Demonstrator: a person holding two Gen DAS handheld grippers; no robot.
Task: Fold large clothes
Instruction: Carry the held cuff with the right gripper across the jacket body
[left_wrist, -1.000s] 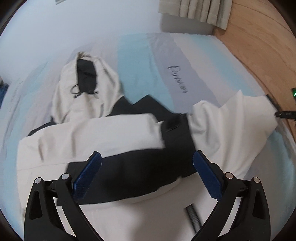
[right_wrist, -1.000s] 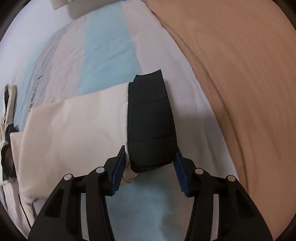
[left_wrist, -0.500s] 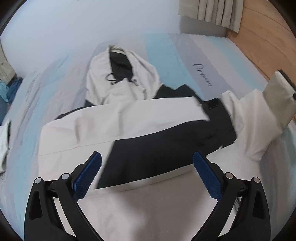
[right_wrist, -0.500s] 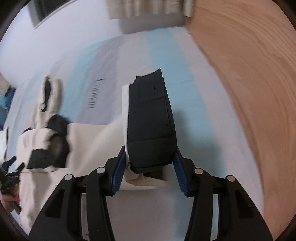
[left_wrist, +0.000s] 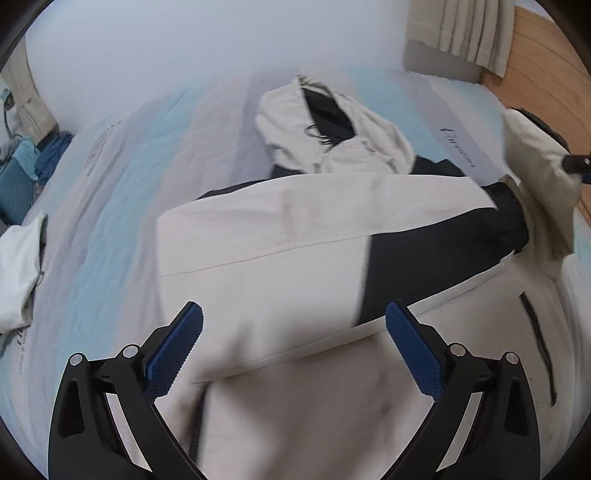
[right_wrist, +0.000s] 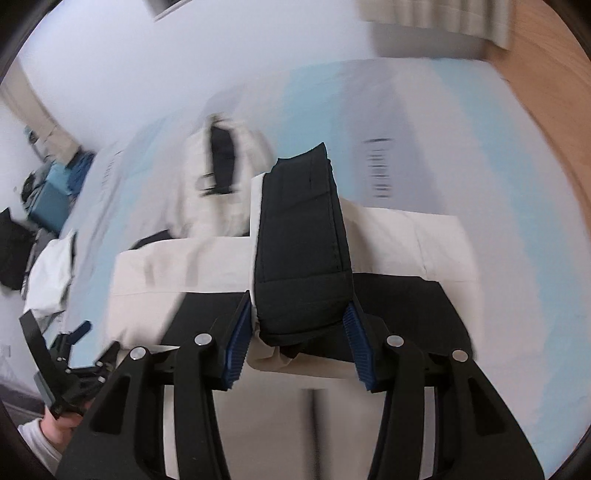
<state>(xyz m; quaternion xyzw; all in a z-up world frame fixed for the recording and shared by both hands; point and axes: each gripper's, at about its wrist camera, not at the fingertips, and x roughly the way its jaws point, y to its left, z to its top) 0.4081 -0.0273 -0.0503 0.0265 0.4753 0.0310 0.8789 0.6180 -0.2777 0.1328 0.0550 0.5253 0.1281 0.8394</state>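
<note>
Cuff (right_wrist: 301, 236) of black padded cloth sits clamped between the blue pads (right_wrist: 234, 345) of the right gripper (right_wrist: 295, 343), the sleeve end held up off the bed and standing forward of the jaws. Cream sleeve fabric is bunched just under the cuff, inside the grip as well. The left gripper (left_wrist: 293, 349) hangs with its jaws wide apart and nothing between them, over the cream body of the jacket (left_wrist: 280, 229).

The jacket lies spread on the bed (left_wrist: 122, 177), across a pale blue and grey striped cover. Its hood (left_wrist: 332, 122) points toward the wall, and a black panel crosses the chest. In the left view the lifted sleeve (left_wrist: 539, 173) shows at the right edge, rising from the shoulder toward the right gripper.

By the look of it the cloth is soft and quilted, limp but bulky: it will drape and sag from any single hold, and thick layers will spring back unless pressed flat. It seems light enough for one gripper to carry a sleeve. The shell may be smooth and a little slippery, so the padded cuff, the hem and the seams are the surer places to pinch. A good hold for the free left gripper would likely be the hem edge or the other sleeve's cuff, which I cannot pick out here.

A white garment (left_wrist: 18, 273) lies apart at the bed's left edge.
</note>
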